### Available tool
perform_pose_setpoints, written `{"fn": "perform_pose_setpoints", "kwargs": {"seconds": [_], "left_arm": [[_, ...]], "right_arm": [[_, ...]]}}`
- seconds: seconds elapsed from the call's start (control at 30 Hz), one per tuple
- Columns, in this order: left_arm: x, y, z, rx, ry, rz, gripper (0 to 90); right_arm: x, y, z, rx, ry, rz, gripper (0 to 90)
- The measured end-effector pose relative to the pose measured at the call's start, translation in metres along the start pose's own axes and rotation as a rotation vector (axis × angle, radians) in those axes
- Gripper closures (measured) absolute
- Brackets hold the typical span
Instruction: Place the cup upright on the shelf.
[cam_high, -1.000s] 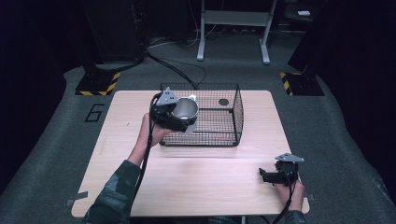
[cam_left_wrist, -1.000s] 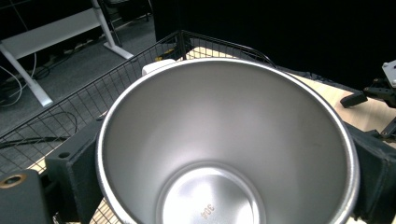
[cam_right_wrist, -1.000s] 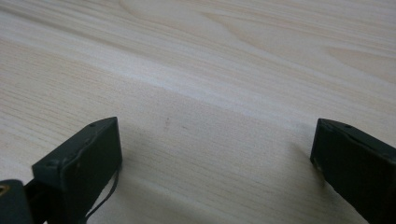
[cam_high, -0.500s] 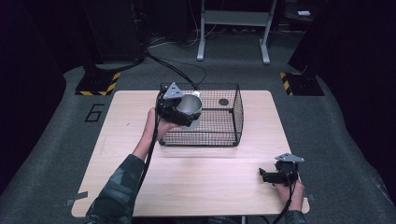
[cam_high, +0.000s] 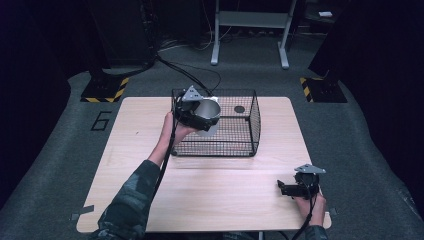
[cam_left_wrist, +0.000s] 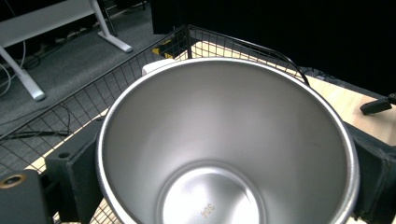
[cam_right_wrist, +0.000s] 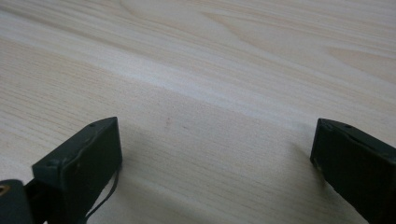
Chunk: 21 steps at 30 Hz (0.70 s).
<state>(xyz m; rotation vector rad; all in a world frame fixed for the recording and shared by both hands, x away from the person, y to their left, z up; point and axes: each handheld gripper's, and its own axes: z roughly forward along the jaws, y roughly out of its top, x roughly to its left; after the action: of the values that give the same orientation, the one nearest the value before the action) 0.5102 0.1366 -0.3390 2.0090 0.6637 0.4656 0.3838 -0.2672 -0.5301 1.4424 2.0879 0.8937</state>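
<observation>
The steel cup (cam_high: 206, 114) sits clamped in the left hand-held gripper (cam_high: 196, 114), held in the air above the near-left corner of the wire basket (cam_high: 247, 131), its open mouth turned up and toward the right. In the left gripper view the cup (cam_left_wrist: 229, 144) fills the space between the two black jaws, which press on its outer wall at either side; its brushed inside and flat bottom are plain to see, and the basket's wire mesh (cam_left_wrist: 70, 116) runs behind and below its rim. The basket stands on the far half of the desk (cam_high: 140, 150), with a small dark round thing (cam_high: 239, 109) lying on its floor toward the back right, well apart from the cup. The right hand-held gripper (cam_high: 282, 188) rests low at the near right corner of the desk, far from the cup and basket, its jaws spread wide with bare wood between them in the right gripper view.
</observation>
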Motion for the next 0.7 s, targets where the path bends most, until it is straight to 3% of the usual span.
{"fn": "perform_pose_setpoints", "kwargs": {"seconds": [0.7], "left_arm": [[0.012, -0.004, 0.044, 0.083, -0.005, -0.023, 6.6]], "right_arm": [[0.0, 0.0, 0.0, 0.001, 0.002, -0.003, 1.6]]}}
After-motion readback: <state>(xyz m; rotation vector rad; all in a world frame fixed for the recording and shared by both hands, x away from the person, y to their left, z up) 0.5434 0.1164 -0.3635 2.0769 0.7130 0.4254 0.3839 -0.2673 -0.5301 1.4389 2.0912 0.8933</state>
